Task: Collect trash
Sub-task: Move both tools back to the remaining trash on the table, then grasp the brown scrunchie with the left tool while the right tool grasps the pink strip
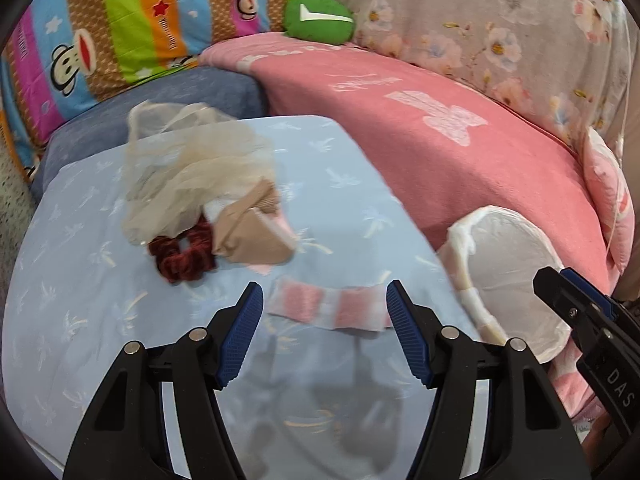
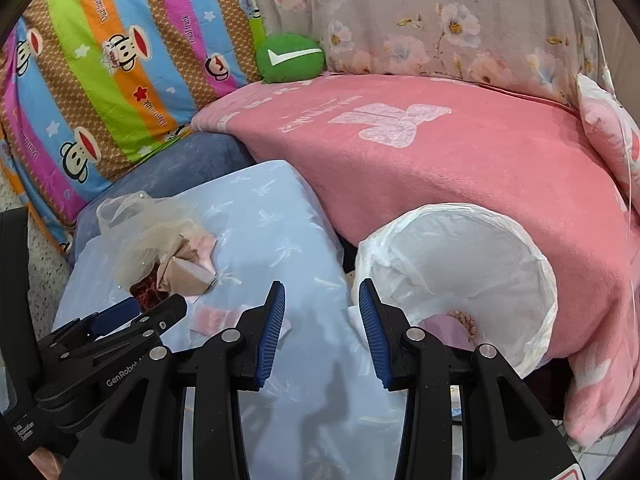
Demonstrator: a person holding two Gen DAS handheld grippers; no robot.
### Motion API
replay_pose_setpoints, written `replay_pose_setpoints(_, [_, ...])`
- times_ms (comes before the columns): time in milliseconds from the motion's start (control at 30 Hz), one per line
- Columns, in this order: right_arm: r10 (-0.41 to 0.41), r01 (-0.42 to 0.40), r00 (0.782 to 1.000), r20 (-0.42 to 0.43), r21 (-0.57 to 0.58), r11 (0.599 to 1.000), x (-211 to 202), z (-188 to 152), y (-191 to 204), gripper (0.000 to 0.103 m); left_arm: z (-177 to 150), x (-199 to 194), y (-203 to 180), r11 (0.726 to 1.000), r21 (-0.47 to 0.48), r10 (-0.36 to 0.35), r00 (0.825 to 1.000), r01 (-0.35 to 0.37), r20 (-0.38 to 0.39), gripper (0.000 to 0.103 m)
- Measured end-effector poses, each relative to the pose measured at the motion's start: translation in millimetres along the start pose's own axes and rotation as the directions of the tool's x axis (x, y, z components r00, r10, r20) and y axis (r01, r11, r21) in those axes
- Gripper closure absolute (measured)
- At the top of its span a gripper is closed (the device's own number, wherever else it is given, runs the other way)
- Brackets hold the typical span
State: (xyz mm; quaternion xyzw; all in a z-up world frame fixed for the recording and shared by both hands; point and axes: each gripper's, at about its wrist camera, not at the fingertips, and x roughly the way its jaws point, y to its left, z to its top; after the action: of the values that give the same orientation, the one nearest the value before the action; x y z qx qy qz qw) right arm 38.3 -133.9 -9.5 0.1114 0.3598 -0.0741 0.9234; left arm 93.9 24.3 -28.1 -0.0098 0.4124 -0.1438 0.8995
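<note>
My left hand-held gripper [image 1: 325,312] hangs open just above the pale blue pillow [image 1: 100,320], its two blue pads straddling a flat pink-and-white wrapper [image 1: 326,308] that lies on the fabric between them. Nothing is in its grasp. My right hand-held gripper [image 2: 322,312] is open and empty too, held over the gap between the pillow and the white-lined trash bin [image 2: 532,272], which stands just beside the pillow against the pink blanket [image 2: 440,168].

The step in hand, as I judge it, is picking up that wrapper. It is thin and lies flat on soft cloth, so I want to come down low enough for the pads to catch its short edges, then close slowly so it buckles upward between them instead of sliding out. The risk is pinching the pillowcase along with it; if the fabric lifts, I should release and try again a little higher.

More is left further back on the pillow: a crumpled translucent plastic bag [image 1: 188,172], a tan face mask [image 1: 252,236] touching it, and a dark red scrunchie [image 1: 182,254] beside them, which may not be trash at all. The bin already has something pinkish at its bottom, so I judge the collecting partly done. Once gripped, the wrapper needs a short swing to my right over the bin's rim.
</note>
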Motion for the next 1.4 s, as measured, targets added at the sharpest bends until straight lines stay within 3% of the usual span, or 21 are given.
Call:
replay_pose_setpoints(300, [0.029, -0.032, 0.998, -0.052, -0.064, 0.997, 23, -11, 44, 0.061, -8, -1, 45, 0.997, -0.055, 0.051, 0.999, -0.051, -0.006, 0.041])
replay_pose_setpoints(800, [0.013, -0.024, 0.993, -0.113, -0.093, 0.995, 64, -17, 73, 0.047, -12, 16, 114, 0.977, -0.167, 0.128, 0.990, -0.135, -0.050, 0.023])
replay_pose_setpoints(1300, [-0.012, -0.005, 0.983, -0.181, -0.093, 0.996, 117, -22, 83, 0.046, 10, 60, 148, 0.952, -0.276, 0.111, 0.990, -0.132, -0.089, 0.023])
replay_pose_setpoints(1400, [-0.015, -0.003, 0.981, -0.193, -0.092, 0.996, 125, -24, 84, 0.046, 13, 67, 148, 0.951, -0.279, 0.109, 0.990, -0.131, -0.091, 0.028])
